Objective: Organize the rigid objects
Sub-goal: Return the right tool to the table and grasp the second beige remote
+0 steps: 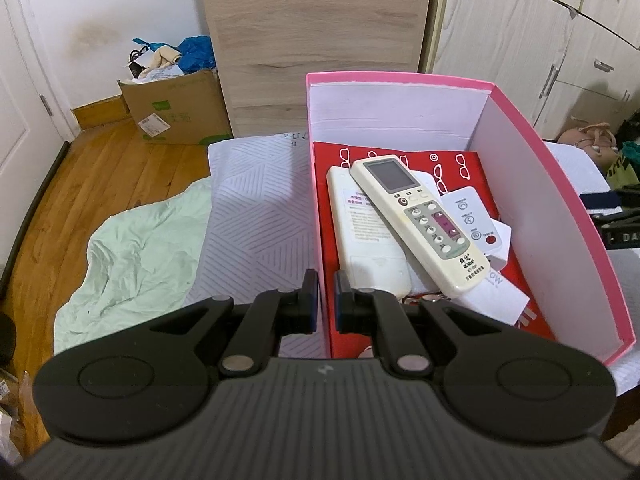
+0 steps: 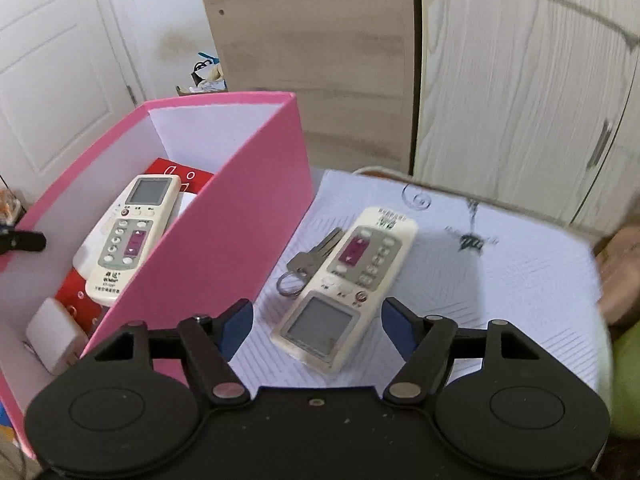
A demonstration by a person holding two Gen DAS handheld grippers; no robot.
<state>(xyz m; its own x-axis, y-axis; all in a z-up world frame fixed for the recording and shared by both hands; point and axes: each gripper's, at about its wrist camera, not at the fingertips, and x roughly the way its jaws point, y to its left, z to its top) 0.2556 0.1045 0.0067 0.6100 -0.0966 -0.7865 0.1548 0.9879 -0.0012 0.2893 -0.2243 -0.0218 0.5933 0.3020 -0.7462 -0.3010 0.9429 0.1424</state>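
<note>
A pink box [image 1: 560, 208] stands on a white patterned mat [image 1: 256, 208]. Inside it, on a red card, lie a cream remote [image 1: 420, 216], a face-down remote [image 1: 360, 240] and a small white remote [image 1: 472, 216]. My left gripper [image 1: 326, 300] is shut on the box's left wall. In the right wrist view a second cream remote [image 2: 344, 288] lies on the mat to the right of the pink box [image 2: 224, 232], with keys on a ring [image 2: 308, 264] touching its left side. My right gripper [image 2: 316, 332] is open, and the remote's screen end lies between its fingers without touching them.
A white charger [image 2: 52, 336] sits in the box's near corner. A pale green cloth [image 1: 132, 248] hangs left of the mat over the wooden floor. A cardboard box [image 1: 176, 112] stands by the wall. A wood-grain cabinet [image 1: 312, 40] and wardrobe doors [image 2: 520, 100] rise behind.
</note>
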